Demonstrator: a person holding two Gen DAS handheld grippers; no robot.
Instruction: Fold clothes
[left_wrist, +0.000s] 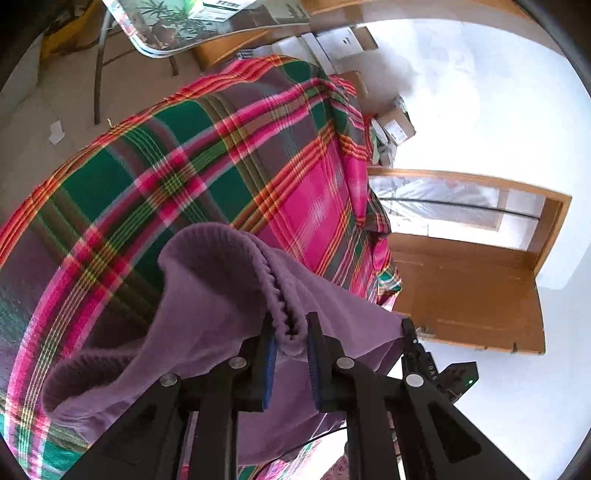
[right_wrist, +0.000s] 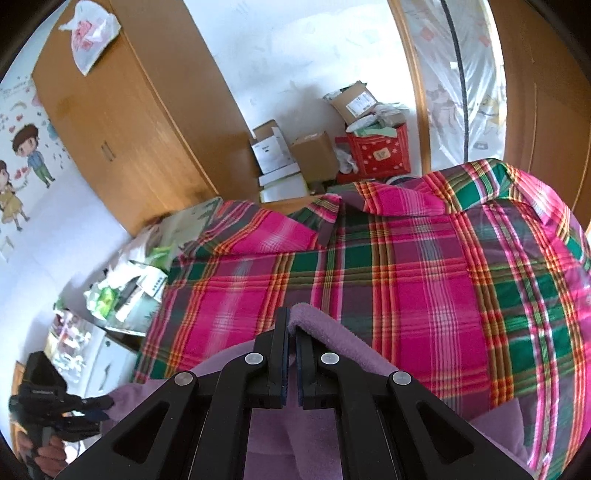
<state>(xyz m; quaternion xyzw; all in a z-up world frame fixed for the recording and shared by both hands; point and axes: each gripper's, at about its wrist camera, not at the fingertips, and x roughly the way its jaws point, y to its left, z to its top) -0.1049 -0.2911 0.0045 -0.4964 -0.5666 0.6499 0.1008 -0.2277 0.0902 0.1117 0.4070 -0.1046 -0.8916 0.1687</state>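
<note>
Cloth hangs between us: our left gripper (left_wrist: 290, 345) pinches the purple sweater (left_wrist: 207, 295) by its ribbed hem, our right gripper (right_wrist: 291, 332) clamps another edge, and it sags toward six o'clock over the plaid bedspread (right_wrist: 406, 266), both equally near.

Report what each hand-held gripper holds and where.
Both grip the purple garment: the left hand-held gripper pinches its bunched ribbed edge, and the right hand-held gripper clamps a fuzzy folded edge.

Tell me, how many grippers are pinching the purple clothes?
2. The left gripper pinches the purple garment at its ribbed edge; the right gripper clamps another edge above the plaid blanket.
</note>
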